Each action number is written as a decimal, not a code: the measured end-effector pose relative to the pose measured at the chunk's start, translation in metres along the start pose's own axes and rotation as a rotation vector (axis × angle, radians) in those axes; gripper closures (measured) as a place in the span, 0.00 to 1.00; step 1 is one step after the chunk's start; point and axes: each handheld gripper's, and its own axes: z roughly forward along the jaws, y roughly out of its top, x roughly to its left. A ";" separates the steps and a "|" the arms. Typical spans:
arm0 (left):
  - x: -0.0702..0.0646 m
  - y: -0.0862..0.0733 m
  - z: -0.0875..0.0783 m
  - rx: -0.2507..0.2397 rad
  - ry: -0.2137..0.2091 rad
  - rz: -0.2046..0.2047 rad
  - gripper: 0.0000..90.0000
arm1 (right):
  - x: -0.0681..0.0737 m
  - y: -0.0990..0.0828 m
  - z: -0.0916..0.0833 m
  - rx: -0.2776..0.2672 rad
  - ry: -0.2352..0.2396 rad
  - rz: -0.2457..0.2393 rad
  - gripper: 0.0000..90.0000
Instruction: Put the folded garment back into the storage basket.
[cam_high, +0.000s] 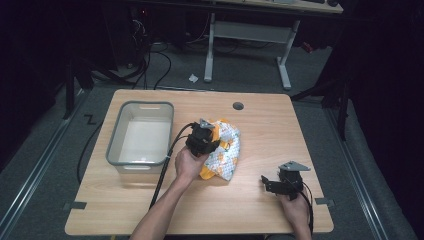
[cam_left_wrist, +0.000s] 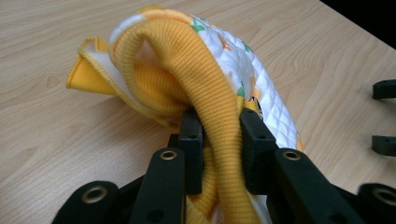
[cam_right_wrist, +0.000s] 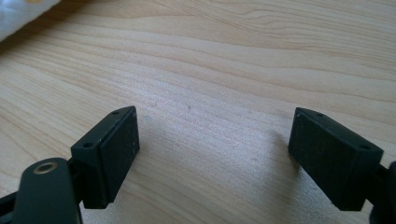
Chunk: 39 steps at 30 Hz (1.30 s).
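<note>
1. Pinching the yellow ribbed hem of a quilted baby garment (cam_left_wrist: 219, 79) between my left gripper (cam_left_wrist: 219, 149) pads; clamped firm.
2. Garment sits bunched on the wooden table (cam_high: 260, 130), directly ahead of my jaws, beside the grey bin (cam_high: 116, 135).
3. Judged light, soft, floppy; the hem is the best hold.
4. Long axis runs away from me, drooping.
5. Right gripper (cam_right_wrist: 212, 154) gapes wide, holding nothing.

Ribbed yellow knit and quilted white cloth garment (cam_left_wrist: 196, 60); matt wood-grain table (cam_left_wrist: 56, 135).
</note>
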 end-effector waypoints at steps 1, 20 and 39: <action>0.000 0.000 -0.002 -0.006 -0.002 -0.001 0.82 | 0.000 0.000 0.000 0.000 0.000 -0.001 0.18; 0.000 -0.003 -0.043 -0.074 -0.014 0.016 0.82 | 0.000 0.000 0.000 0.000 0.000 0.000 0.18; 0.015 -0.007 -0.073 -0.139 -0.020 -0.034 0.82 | 0.000 0.000 0.000 0.000 0.000 -0.001 0.18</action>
